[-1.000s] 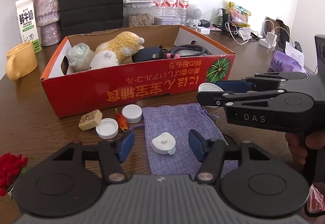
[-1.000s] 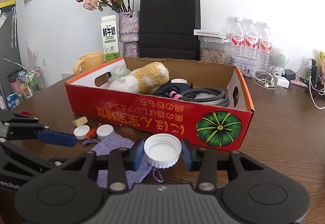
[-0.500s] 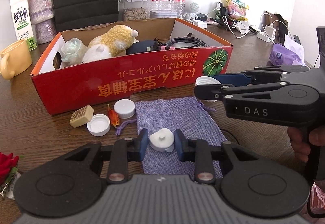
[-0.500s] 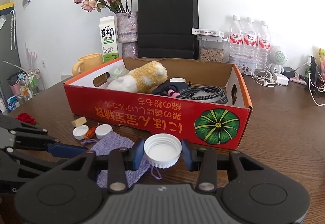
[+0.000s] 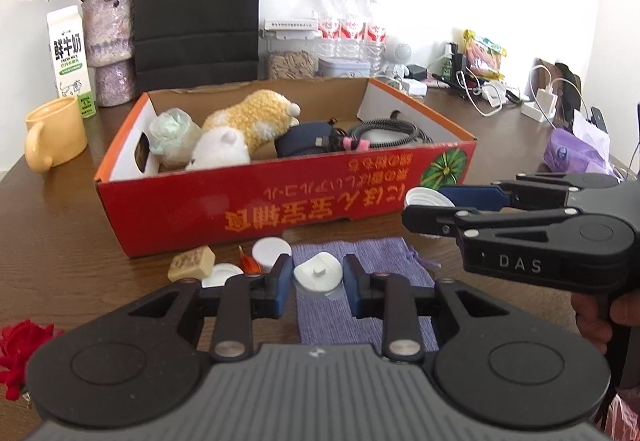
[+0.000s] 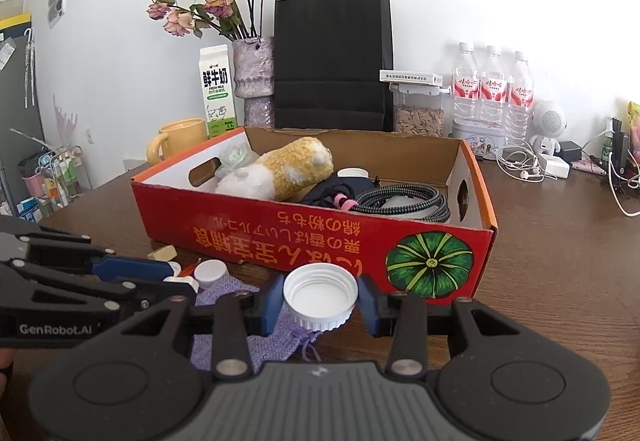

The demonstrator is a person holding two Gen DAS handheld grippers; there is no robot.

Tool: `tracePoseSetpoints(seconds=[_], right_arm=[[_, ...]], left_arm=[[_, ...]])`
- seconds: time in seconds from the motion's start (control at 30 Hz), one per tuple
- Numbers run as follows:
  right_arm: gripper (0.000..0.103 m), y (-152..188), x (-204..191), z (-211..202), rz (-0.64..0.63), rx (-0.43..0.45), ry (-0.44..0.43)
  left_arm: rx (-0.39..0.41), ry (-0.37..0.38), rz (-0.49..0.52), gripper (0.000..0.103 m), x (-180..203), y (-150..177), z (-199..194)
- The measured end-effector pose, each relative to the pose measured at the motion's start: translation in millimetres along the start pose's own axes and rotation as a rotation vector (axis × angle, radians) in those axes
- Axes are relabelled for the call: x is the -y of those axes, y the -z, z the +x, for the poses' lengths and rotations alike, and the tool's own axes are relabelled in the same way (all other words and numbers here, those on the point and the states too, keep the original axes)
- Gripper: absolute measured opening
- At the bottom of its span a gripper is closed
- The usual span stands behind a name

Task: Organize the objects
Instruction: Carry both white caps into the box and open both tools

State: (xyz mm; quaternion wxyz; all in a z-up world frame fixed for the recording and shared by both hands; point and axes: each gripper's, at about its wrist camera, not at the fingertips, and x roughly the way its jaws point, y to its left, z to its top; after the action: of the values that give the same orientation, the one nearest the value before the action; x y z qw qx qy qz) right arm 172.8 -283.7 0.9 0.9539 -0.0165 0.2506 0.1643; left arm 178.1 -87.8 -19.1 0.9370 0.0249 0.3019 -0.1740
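My left gripper is shut on a small white knobbed lid, just above a purple cloth pouch lying on the table. My right gripper is shut on a wide white bottle cap held open side up, in front of the red cardboard box. In the left wrist view the right gripper reaches in from the right with the bottle cap. Two more white caps, a tan block and a small orange piece lie left of the pouch.
The red box holds a plush toy, a dark pouch and a coiled cable. Behind it stand a yellow mug, a milk carton, a vase, a black bag and water bottles. Cables and chargers crowd the right back. A red flower lies front left.
My left gripper's jaws closed from wide apart onto the white knobbed lid and tilted up a little. The right gripper kept still with its bottle cap.
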Motion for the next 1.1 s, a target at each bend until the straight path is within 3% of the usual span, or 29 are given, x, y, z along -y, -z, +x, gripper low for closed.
tracePoseSetpoints(seconds=[0.7,1.1], right_arm=[[0.039,-55.4,-4.7,17.4,-0.081,0.128,0.019],[0.039,-84.2,10.8,54.0,-0.095,0.166,0.048]], left_arm=[[0.160,-0.079,-0.049,0.028,-17.3,-58.1,19.6],[0.225,-0.133,-0.118,0.028,-32.9,-90.9,48.5]])
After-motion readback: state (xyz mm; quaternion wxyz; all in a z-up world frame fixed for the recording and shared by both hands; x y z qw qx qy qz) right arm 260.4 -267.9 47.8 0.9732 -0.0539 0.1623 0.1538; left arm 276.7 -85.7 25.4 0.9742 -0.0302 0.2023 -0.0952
